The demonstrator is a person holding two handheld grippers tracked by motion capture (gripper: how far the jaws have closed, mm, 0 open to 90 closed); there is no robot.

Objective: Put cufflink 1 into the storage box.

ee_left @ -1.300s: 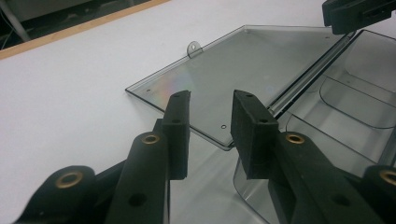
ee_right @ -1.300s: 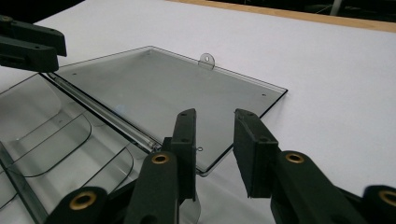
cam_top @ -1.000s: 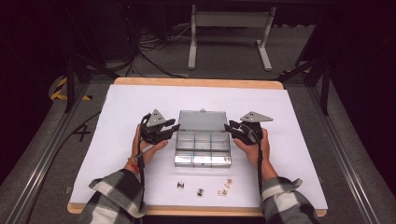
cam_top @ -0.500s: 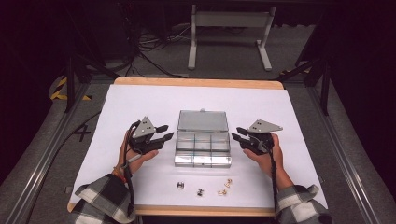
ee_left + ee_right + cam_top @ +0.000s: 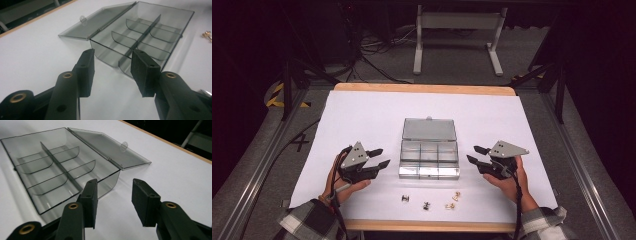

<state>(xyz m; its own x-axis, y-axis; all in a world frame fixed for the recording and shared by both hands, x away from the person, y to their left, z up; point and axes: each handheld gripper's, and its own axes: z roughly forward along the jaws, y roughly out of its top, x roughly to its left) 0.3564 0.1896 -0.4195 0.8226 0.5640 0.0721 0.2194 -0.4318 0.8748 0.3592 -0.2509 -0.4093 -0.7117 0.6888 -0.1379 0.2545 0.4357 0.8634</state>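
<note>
A: Your left gripper (image 5: 379, 157) is sitting with its jaws spread wide, gripping nothing, hovering over the white table (image 5: 362, 120) just left of the clear compartment box (image 5: 429, 156). Your hand is wrapping it from below, forearm coming in from the near edge.

B: And the box?

A: It is lying at the middle of the table, its lid (image 5: 429, 129) folded flat toward the far edge, compartments looking bare. No lettering is showing on it.

B: The right side?

A: Your right gripper (image 5: 475, 154) is mirroring the left, jaws parted, touching nothing, just right of the box. Small metal parts (image 5: 427, 202) are lying near the front edge.
</note>
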